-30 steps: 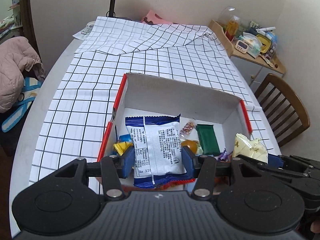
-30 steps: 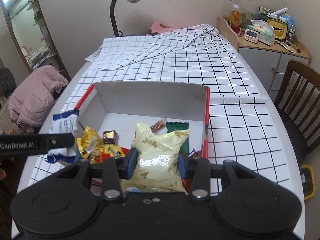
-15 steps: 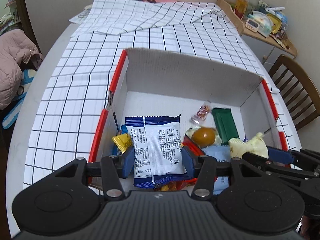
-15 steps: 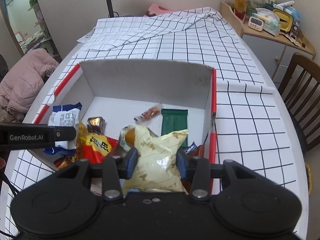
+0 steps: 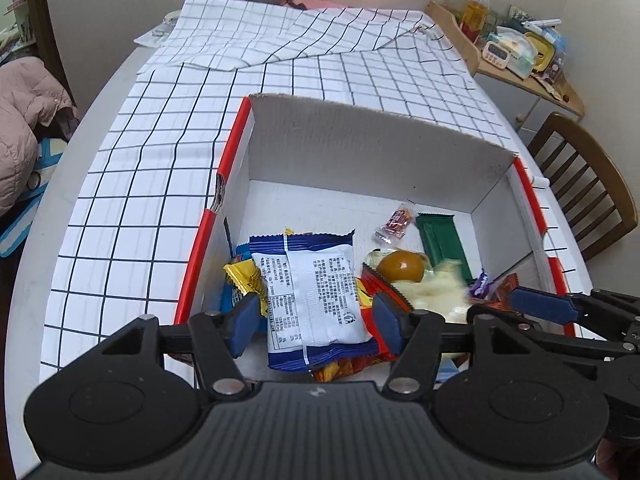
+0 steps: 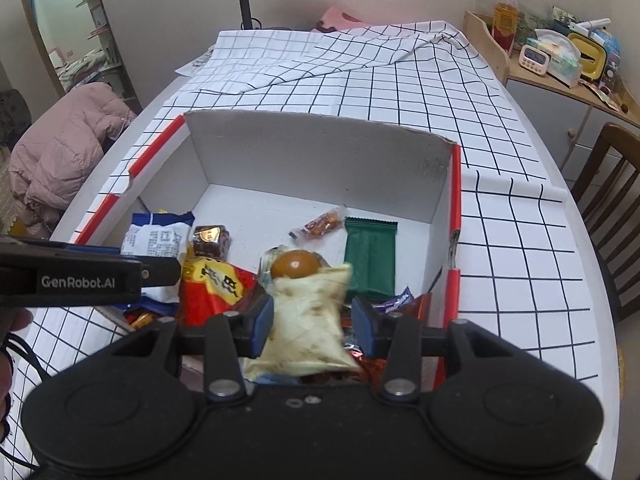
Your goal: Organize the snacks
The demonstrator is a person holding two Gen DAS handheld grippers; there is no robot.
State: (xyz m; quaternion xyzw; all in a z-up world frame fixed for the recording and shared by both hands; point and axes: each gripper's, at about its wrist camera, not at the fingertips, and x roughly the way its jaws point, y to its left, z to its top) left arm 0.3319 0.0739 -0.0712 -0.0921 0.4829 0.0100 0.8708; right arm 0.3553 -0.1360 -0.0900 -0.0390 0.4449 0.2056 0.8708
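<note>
Over the white cardboard box (image 5: 372, 148) with red edges, on the checked cloth of the desk (image 5: 132, 216), we carry one snack in each gripper. Our left gripper (image 5: 314, 320) has a blue-and-white packet (image 5: 316, 296) between its jaws, and the jaws are opening: both pads already stand clear of the wrapper, which sags onto the heap of snacks at the box's near end. Our right gripper (image 6: 314, 320) has a pale yellow bag (image 6: 308, 320) between its jaws; the left pad touches the bag, the right one shows a small gap, and the bag looks blurred, so we judge it is slipping free.

Both packs look light, soft and slick, foil or plastic film with air inside, so they likely crumple and slide under a hard squeeze. We judge the safest hold is across the flat middle or on a crimped end seal, with gentle pressure. The amber jelly cup (image 6: 296, 264) beside the green bar (image 6: 370, 256) looks stiffer and rounder.
</note>
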